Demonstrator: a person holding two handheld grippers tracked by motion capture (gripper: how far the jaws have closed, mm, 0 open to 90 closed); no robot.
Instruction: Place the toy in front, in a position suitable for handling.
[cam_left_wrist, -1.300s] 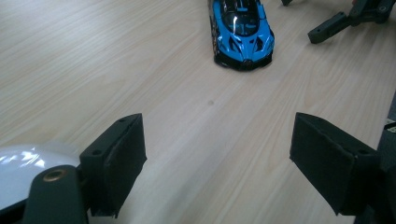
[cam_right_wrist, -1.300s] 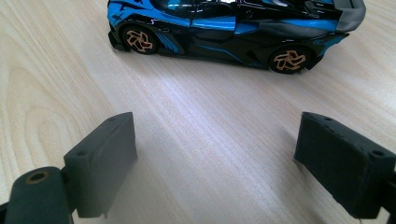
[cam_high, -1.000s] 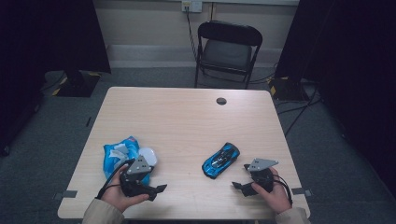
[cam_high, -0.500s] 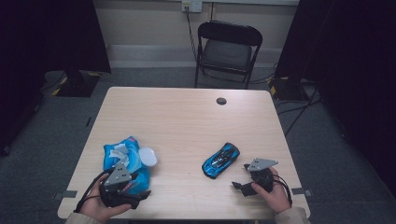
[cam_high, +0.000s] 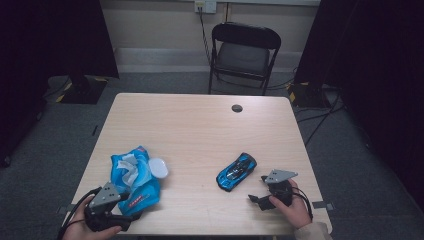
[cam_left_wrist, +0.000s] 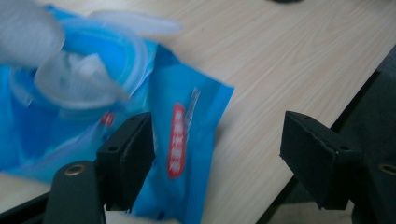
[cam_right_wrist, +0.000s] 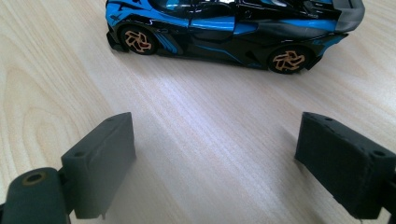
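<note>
A blue pack of wet wipes (cam_high: 131, 179) lies at the table's near left with its white lid (cam_high: 158, 168) flipped open. My left gripper (cam_high: 131, 219) is at the near left corner, just in front of the pack. In the left gripper view the jaws of my left gripper (cam_left_wrist: 217, 154) stand wide and have just been closing a little. The pack's corner (cam_left_wrist: 187, 140) lies between them beside one pad, and nothing presses on it. A blue and black toy car (cam_high: 236, 171) sits right of centre. My right gripper (cam_high: 255, 200) is open just short of the car (cam_right_wrist: 229, 28), with bare wood between the jaws of the right gripper (cam_right_wrist: 215, 163).
A small round black object (cam_high: 237, 108) lies near the far edge of the wooden table (cam_high: 200, 125). A black folding chair (cam_high: 244, 50) stands behind the table. Cables run across the floor at the right.
My left gripper has slid left and back toward the table's near corner, off the pack's right side. The right gripper, the car and the pack have stayed put.
</note>
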